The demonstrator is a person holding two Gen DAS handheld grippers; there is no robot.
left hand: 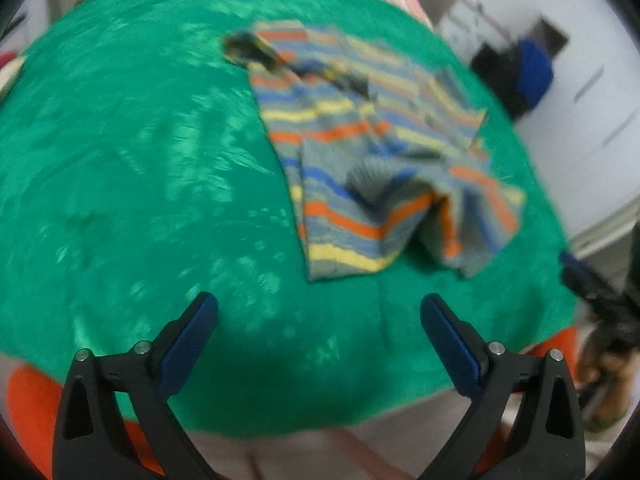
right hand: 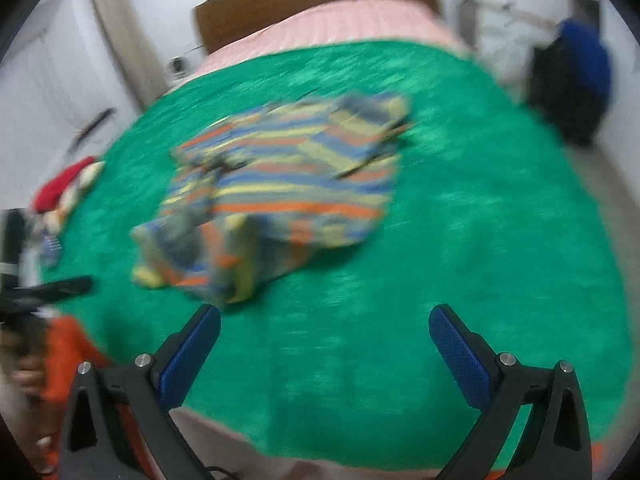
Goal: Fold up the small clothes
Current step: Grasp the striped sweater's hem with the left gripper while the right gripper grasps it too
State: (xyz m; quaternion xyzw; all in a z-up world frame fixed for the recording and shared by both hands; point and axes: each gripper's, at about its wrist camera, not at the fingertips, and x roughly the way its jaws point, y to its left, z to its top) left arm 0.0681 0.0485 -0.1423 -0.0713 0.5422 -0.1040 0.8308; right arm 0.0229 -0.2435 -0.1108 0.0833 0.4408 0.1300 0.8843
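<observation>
Striped top out on the bed, both grippers empty

Bed (right hand: 332, 20) is covered by a green spread (left hand: 140, 160); the striped garment (left hand: 372, 140) lies on it, partly folded with its near edge humped up, around 1 o'clock from the left gripper (left hand: 319, 308) and 11 o'clock from the right gripper (right hand: 324, 318); both sets of fingers are spread wide, pinching nothing; it's all a bit blurry.
</observation>
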